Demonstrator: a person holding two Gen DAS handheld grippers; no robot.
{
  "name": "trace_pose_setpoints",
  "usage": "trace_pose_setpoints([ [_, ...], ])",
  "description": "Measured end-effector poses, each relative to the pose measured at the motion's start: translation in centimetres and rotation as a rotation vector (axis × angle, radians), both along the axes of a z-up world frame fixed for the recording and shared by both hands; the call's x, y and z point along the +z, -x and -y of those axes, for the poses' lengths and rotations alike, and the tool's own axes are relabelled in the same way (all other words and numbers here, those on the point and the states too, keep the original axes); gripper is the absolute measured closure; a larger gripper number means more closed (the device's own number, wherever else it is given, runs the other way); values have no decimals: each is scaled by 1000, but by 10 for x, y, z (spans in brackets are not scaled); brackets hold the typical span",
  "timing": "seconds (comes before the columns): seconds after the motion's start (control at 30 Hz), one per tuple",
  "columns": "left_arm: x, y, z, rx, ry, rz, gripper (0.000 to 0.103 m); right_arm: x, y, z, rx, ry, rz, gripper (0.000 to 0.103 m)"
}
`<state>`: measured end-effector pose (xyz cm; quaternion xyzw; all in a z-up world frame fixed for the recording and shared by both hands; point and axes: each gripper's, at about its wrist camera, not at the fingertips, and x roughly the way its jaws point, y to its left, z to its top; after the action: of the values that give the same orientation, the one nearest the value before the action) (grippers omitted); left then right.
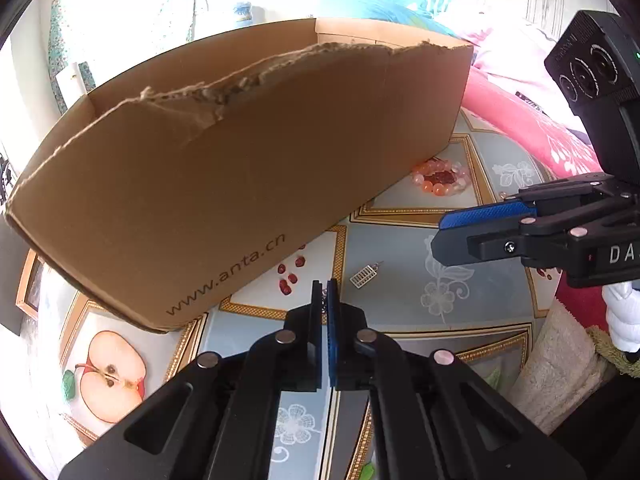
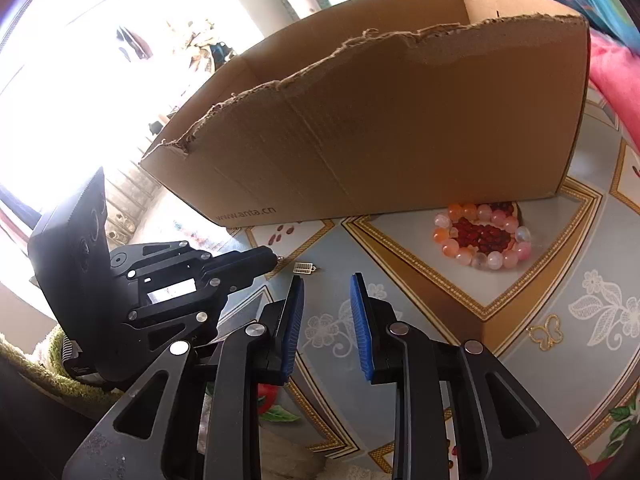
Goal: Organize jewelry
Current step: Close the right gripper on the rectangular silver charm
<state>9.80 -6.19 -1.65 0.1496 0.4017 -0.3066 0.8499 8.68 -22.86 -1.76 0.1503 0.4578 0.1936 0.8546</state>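
Patterned table (image 2: 520, 312): cardboard box (image 2: 400, 128), bead bracelet (image 2: 482, 236), charm (image 2: 303, 268).

**Gripper hardware: appearance notes**

Left gripper (image 1: 325, 286): matte black plastic linkage arms with triangular cut-outs. Round silver pivot pins at the joints. Inner finger faces carry blue ribbed pads (image 1: 331, 320). In the right wrist view, its body shows a black camera block with ridged edge and round lens rings, plus a white rectangular label on the side.

Right gripper (image 2: 326, 280): same black frame, same silver pins, blue textured pads (image 2: 362, 328) on both fingers. From the left wrist view: a small cross-head screw on a finger, white letters "DA" on the body, a black camera module with three round lenses, a small green light at its edge.
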Motion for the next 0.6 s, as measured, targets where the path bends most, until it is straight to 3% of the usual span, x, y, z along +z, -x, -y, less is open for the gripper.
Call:
trace_pose_setpoints([
  [0.33, 8, 0, -26, 95, 28, -3, 102, 0, -3, -23, 69, 75, 43, 78],
  [0.6, 10, -2, -35, 105, 43, -8, 102, -6, -3, -39, 100, 199, 95, 78],
])
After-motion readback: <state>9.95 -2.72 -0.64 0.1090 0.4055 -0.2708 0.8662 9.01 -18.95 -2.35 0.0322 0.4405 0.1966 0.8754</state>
